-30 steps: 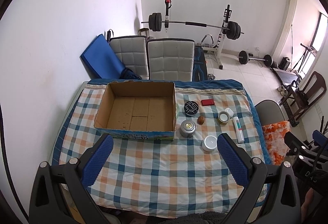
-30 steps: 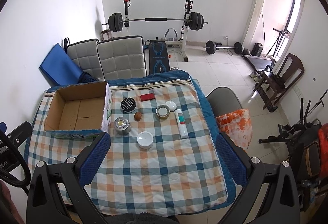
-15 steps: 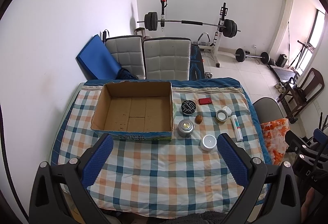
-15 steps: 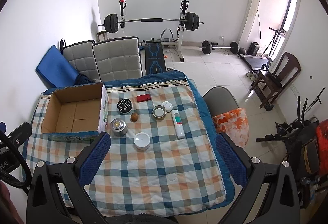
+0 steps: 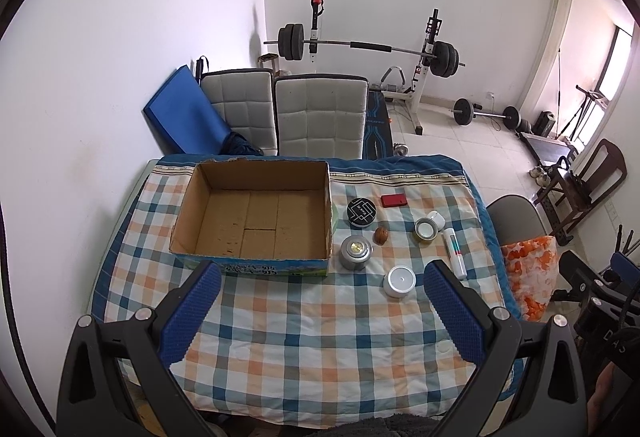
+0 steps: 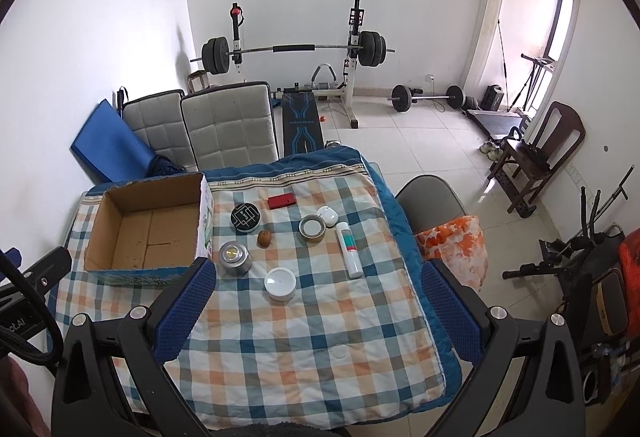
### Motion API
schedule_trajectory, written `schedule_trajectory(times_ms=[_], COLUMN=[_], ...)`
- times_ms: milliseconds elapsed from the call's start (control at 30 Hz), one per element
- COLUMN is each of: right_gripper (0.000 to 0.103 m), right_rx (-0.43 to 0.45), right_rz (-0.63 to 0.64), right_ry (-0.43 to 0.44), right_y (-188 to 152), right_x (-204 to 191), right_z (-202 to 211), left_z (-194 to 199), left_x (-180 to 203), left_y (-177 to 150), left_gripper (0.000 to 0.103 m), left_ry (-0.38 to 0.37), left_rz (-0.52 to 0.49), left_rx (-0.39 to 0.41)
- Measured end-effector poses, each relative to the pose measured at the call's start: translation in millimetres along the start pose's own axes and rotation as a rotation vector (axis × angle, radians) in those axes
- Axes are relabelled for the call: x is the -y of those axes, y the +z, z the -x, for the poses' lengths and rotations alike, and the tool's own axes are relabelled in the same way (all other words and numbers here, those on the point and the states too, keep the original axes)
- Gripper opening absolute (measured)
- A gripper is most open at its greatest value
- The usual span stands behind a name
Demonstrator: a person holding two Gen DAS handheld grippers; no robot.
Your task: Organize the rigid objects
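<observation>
- Nothing is in the cardboard box (image 5: 256,213) yet, so we judge the step in hand to be the first reach for one of the small items to its right
- We hold the left gripper (image 5: 320,301) and the right gripper (image 6: 316,301) high above the near part of the checked cloth (image 5: 312,349), both with jaws spread wide and nothing between them
- To do this well, we would take the nearest piece first, the white round jar (image 6: 280,283), coming down from above with the pads on either side of its wall and closing only once they are level with it
- We would carry each piece over the box rim rather than slide it, since the cloth looks soft and may bunch
- In the right view the white round jar lies between the two jaws in line but far of their tips, well apart from both
- The metal tin (image 6: 235,258) stands just beside the box's right wall, near the right gripper's left pad in the view, and in the left view it (image 5: 356,252) lies between the jaws, far of them
- Farther off sit the walnut (image 6: 264,238), the black round tin (image 6: 245,217), the red flat case (image 6: 281,201), the tape roll (image 6: 312,228), the small white case (image 6: 328,216) and the white tube (image 6: 349,248)
- The tube lies flat and may roll, so we would grip it across its width
</observation>
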State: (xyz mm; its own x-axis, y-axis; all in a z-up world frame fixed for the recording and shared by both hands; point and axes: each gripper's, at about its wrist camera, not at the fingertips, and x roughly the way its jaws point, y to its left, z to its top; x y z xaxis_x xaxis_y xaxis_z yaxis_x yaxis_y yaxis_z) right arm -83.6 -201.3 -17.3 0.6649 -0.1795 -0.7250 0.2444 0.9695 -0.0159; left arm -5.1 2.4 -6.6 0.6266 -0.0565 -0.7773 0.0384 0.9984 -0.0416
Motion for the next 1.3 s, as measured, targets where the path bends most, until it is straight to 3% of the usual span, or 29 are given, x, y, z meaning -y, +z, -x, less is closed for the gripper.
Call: schedule_trajectory(times_ms=[1000,1167,1300], right_gripper=[0.103,0.103,0.103], right_rx=[0.014,-0.029,-0.117], right_rz=[0.009,-0.014,-0.052], right_ry=[0.005,0.029,0.033], right_y=[0.2,2.1,11.2], right_x=[-5.8,6.1,25.1], right_z=[8.4,-7.8,-52.9], left_z=[6.9,-13.5,-52.8], left_x=[-2.2,5.0,11.9], left_y=[2.8,16.8,42.7], left_gripper=[0.103,0.103,0.103], left_ry=[-0.008,0.008,0.039], left_rz=[0.001,0.001,-0.014], left_rx=[0.009,-0.013,-0.033])
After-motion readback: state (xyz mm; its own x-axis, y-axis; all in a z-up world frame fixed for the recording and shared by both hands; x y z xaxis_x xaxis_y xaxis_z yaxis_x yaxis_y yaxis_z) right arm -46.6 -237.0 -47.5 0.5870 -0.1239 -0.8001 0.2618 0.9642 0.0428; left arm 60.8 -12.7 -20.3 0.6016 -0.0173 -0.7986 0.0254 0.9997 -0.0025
